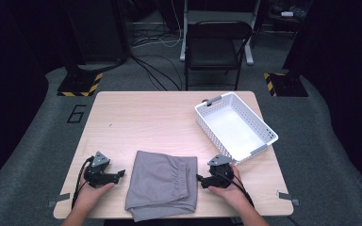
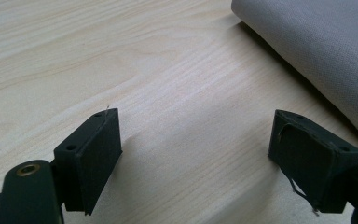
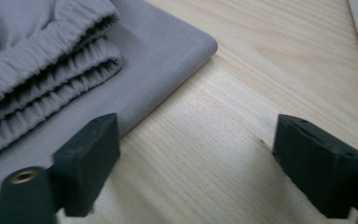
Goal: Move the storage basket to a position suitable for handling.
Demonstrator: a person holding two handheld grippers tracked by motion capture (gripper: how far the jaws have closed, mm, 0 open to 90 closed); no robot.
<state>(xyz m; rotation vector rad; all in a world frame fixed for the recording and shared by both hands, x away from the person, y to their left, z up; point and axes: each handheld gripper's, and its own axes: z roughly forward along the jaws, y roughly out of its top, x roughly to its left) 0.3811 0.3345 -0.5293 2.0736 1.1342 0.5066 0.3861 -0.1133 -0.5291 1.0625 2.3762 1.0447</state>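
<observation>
A folded grey cloth garment with an elastic waistband (image 1: 162, 184) lies at the near edge of the light wooden table (image 1: 146, 117), between the left gripper (image 1: 119, 175) and right gripper (image 1: 200, 179); both stand wide apart, grasping nothing (jaws resting just beside the fabric); a white perforated plastic basket (image 1: 235, 126) sits far right.

We've got a light wood table (image 1: 146, 117) sitting on grey carpet (image 1: 320, 141), with a "6" marking (image 1: 77, 113) on the floor just left of it. Behind the table there's a black folding chair (image 1: 217, 47), and we can see cables (image 1: 155, 70) snaking across the floor near it. Two black stand bases with yellow-black hazard tape (image 1: 80, 84) flank the back corners. Everything beyond is dark, looks like black curtains.
</observation>
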